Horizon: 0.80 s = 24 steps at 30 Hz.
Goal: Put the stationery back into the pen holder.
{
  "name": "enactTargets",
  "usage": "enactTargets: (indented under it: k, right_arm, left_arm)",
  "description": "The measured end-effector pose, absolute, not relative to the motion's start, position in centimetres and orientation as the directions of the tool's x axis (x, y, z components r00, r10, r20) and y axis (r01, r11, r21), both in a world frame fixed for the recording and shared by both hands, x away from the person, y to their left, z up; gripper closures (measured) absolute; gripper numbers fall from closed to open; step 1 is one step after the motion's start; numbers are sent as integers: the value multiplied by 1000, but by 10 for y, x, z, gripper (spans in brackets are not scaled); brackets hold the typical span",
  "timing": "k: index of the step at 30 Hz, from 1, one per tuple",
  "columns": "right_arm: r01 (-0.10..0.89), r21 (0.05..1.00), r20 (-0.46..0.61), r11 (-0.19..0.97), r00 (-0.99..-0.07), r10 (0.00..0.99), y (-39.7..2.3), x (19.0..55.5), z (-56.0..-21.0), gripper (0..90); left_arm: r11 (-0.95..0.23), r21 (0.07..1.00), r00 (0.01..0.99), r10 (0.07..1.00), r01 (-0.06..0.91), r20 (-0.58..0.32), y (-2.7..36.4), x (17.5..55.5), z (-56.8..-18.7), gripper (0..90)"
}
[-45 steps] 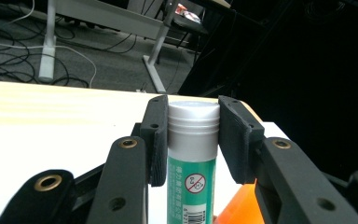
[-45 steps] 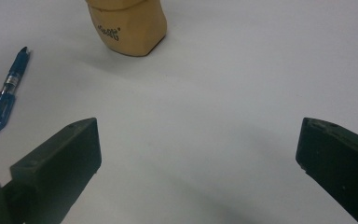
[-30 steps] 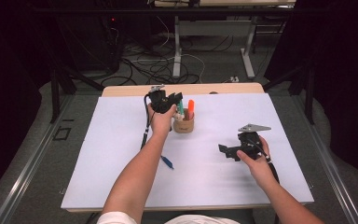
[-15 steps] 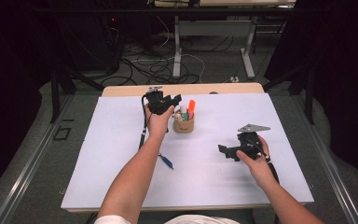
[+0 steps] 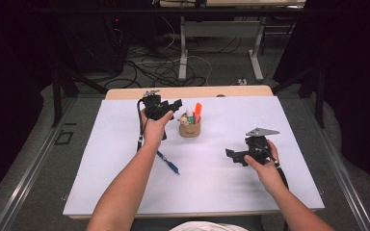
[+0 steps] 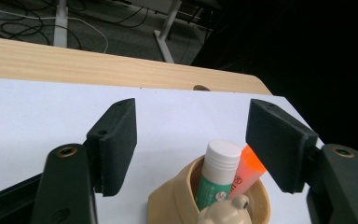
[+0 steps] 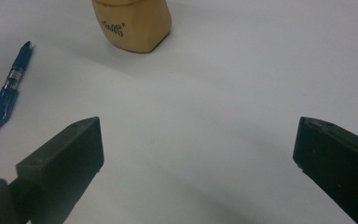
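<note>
A tan pen cup (image 5: 190,129) stands at the middle back of the white table top (image 5: 125,192), holding an orange highlighter (image 5: 198,110) and a white-capped green glue stick (image 5: 189,115). My left gripper (image 5: 176,105) hovers just left of the cup. Its jaws have just been opening and now stand open, gripping nothing. In the left gripper view (image 6: 193,123) the glue stick (image 6: 216,179) and highlighter (image 6: 247,172) sit in the cup (image 6: 177,200) below the jaws. My right gripper (image 5: 231,156) rests low at the right, open and empty (image 7: 198,140), facing the cup (image 7: 133,25).
A blue pen (image 5: 167,162) lies on the white surface in front of the left hand, and appears at the left in the right gripper view (image 7: 7,91). A strip of bare wooden table edge (image 5: 221,91) runs along the back. Cables and table legs lie on the floor beyond.
The left gripper has drawn slightly left, away from the cup, and its jaws have spread wider. The right hand and gripper have stayed where they were.
</note>
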State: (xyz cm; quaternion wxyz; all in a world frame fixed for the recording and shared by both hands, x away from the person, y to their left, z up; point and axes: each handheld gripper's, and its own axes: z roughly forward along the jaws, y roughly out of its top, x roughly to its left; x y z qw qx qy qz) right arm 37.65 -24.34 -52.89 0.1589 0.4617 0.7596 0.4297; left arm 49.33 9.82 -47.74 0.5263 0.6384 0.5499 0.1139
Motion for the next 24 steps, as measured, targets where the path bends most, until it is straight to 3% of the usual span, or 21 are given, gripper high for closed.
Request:
enactTargets:
  k: [6, 24]
  right_arm:
    - [565, 799, 155, 204, -522, 838, -243, 377, -529, 12]
    - [570, 796, 163, 203, -524, 836, -240, 376, -529, 12]
  left_arm:
    - [193, 769, 360, 796, 610, -486, 108, 485, -472, 315]
    - [161, 746, 405, 756, 646, -514, 136, 455, -466, 317]
